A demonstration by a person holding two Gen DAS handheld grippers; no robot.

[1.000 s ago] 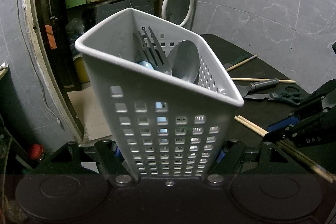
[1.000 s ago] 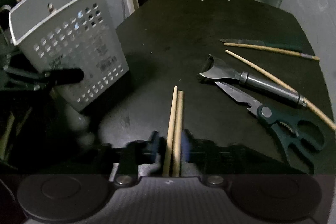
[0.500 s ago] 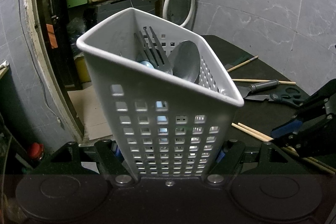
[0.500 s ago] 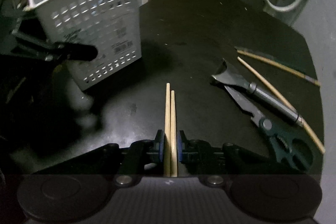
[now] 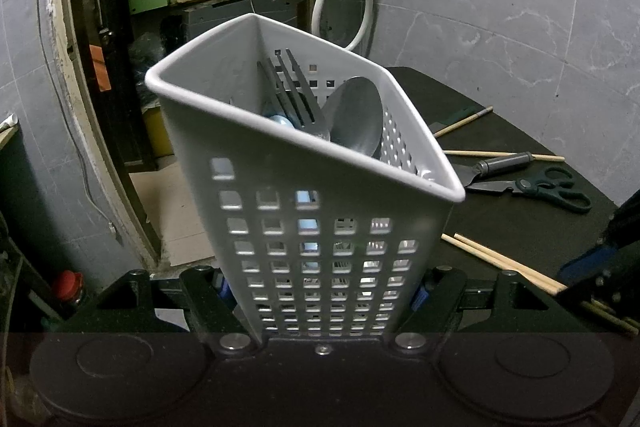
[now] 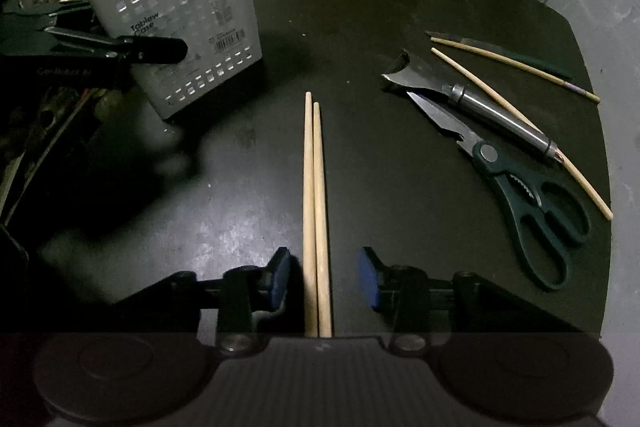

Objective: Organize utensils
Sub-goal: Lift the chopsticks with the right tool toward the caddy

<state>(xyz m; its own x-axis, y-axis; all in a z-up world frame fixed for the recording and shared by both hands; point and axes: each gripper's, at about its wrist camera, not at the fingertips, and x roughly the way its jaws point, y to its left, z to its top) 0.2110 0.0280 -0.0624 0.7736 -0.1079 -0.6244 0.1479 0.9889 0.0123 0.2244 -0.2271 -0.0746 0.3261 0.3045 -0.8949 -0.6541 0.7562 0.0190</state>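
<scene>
The right gripper (image 6: pixel 324 273) has its jaws apart, and they have just been opening; the pair of chopsticks (image 6: pixel 315 195) lies flat on the dark table (image 6: pixel 360 7) between the blue pads (image 6: pixel 280 273), touched by neither. The sticks lie side by side, running away from the jaws toward the middle of the table.

The left gripper (image 5: pixel 322 293) has its jaws clamped on the lower walls of the white perforated utensil basket (image 5: pixel 304 227), which stands tilted near the table's left edge. Inside it stand a fork (image 5: pixel 294 95) and a spoon (image 5: pixel 354 115), heads up, with something pale blue (image 5: pixel 282 121) beside them.

Toward the table's right edge lie the green-handled scissors (image 6: pixel 532 199), a metal-handled scraper (image 6: pixel 472 99) touching their blade, two single chopsticks (image 6: pixel 516 115) crossing near it, and a knife (image 6: pixel 500 51) at the far right corner.
</scene>
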